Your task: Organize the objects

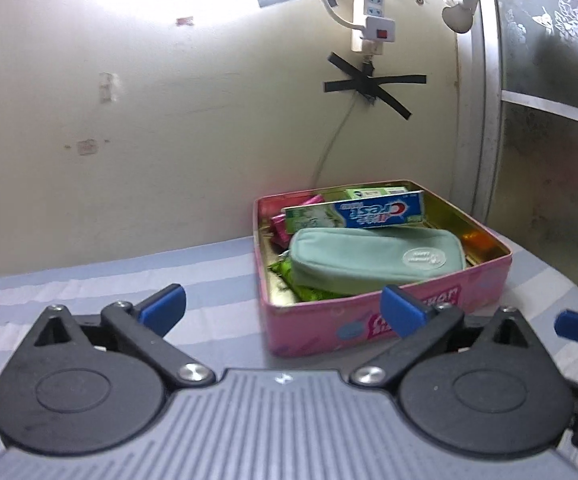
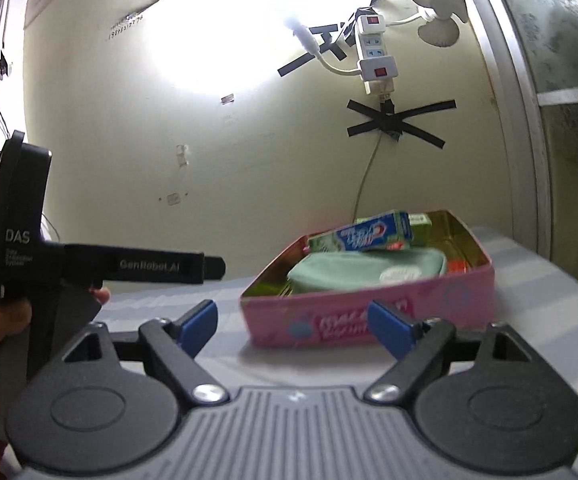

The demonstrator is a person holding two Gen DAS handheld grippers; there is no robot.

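Observation:
A pink open tin box [image 1: 369, 320] [image 2: 369, 312] stands on a blue-striped cloth. In it lie a mint green zip pouch [image 1: 373, 260] [image 2: 349, 270], a blue Crest toothpaste carton [image 1: 361, 212] [image 2: 369, 236] propped on top, pink packets [image 1: 285, 224], green wrappers [image 1: 293, 280] and an orange item [image 1: 479, 240]. My left gripper [image 1: 285, 310] is open and empty, just in front of the box's near left corner. My right gripper [image 2: 293, 326] is open and empty, in front of the box's near wall. The left gripper's body [image 2: 29, 256] shows at the left of the right wrist view, held by a hand.
The striped cloth [image 1: 129, 300] spreads to the left of the box. A cream wall [image 1: 169, 120] stands behind, with a taped power strip [image 1: 373, 12], a cable and a small white fan [image 1: 459, 4]. A frosted glass door with a metal frame [image 1: 485, 120] borders the right.

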